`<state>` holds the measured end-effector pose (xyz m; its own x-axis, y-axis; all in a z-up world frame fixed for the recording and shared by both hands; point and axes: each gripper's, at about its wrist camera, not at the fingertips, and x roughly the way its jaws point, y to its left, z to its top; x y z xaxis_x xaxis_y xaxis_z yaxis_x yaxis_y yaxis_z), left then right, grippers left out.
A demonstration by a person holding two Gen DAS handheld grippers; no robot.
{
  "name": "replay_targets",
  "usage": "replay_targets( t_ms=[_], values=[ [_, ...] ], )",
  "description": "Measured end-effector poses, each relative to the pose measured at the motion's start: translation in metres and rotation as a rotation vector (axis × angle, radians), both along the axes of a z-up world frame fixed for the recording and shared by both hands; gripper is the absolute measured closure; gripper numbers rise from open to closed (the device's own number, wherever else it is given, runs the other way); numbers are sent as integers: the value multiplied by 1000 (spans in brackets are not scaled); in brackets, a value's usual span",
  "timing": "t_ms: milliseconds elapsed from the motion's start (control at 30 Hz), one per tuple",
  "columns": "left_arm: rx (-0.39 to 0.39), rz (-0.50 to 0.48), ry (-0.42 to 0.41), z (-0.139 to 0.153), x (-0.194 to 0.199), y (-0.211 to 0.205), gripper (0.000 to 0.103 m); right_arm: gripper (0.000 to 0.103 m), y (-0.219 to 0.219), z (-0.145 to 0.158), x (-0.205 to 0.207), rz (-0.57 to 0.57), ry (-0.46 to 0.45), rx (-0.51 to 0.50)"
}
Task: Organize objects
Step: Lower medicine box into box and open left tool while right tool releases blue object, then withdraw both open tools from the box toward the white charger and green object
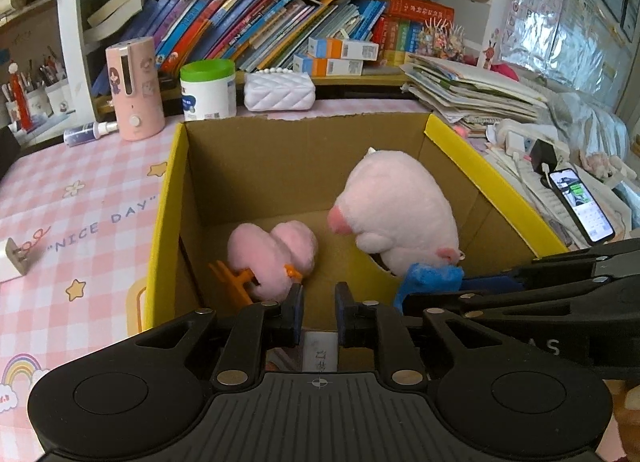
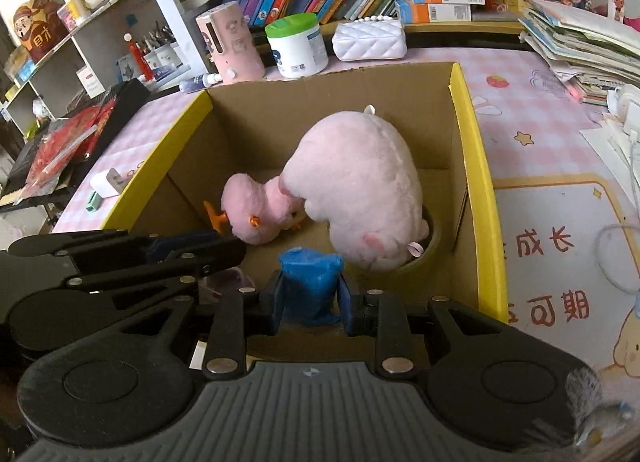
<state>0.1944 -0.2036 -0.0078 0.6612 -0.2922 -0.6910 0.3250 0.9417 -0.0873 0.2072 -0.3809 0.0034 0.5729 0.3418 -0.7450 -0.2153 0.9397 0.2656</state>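
Pink gingham cloth printed with stars, rainbows and the words "NICE DAY" covers the desk (image 1: 80, 198), and on it stands an open cardboard box (image 2: 476, 166) with yellow-edged flaps, the place where things seem to be gathered. Two soft toys already lie on its floor: a large pale-pink plush pig (image 2: 356, 190) toward the right wall, and just beside it a smaller pink plush (image 2: 256, 210) with orange plastic feet, the two touching or nearly so. The right gripper (image 2: 310, 294) hovers over the near edge of the box with its fingers pinching a crumpled blue item (image 2: 310, 282), soft-looking, possibly cloth or clay; I cannot tell which. The left gripper (image 1: 318, 310) hangs next to it above the same edge, fingers spread with nothing between them. By my reading the sorting is partly done: two toys are in, the blue item is about to follow, and loose things remain outside. Behind the box stand a pink cylindrical dispenser (image 1: 134, 90), a green-lidded white tub (image 1: 208, 90), a quilted white case (image 1: 280, 90) and a small spray bottle (image 1: 90, 132). Shelves of leaning books (image 1: 248, 22) line the back, a sagging heap of papers (image 1: 472, 94) sits to the right, and a lit phone (image 1: 582, 204) lies near it.
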Motion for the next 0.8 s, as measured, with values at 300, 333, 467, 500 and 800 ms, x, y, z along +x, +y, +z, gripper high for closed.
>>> replay_targets(
  t_ms=[300, 333, 467, 500, 800],
  values=[
    [1, 46, -91, 17, -21, 12, 46, 68, 3, 9, -17, -75, -89, -48],
    [-5, 56, -104, 19, -24, 15, 38, 67, 3, 11, -20, -85, -101, -54],
    [-35, 76, -137, 25, -37, 25, 27, 62, 6, 16, -35, -127, -162, -81],
    [-38, 76, -144, 26, -40, 27, 24, 57, 7, 18, -39, -143, -178, -92],
    [-44, 34, -203, 30, -77, 38, 13, 41, 18, 29, -76, -273, -279, -150]
  ],
)
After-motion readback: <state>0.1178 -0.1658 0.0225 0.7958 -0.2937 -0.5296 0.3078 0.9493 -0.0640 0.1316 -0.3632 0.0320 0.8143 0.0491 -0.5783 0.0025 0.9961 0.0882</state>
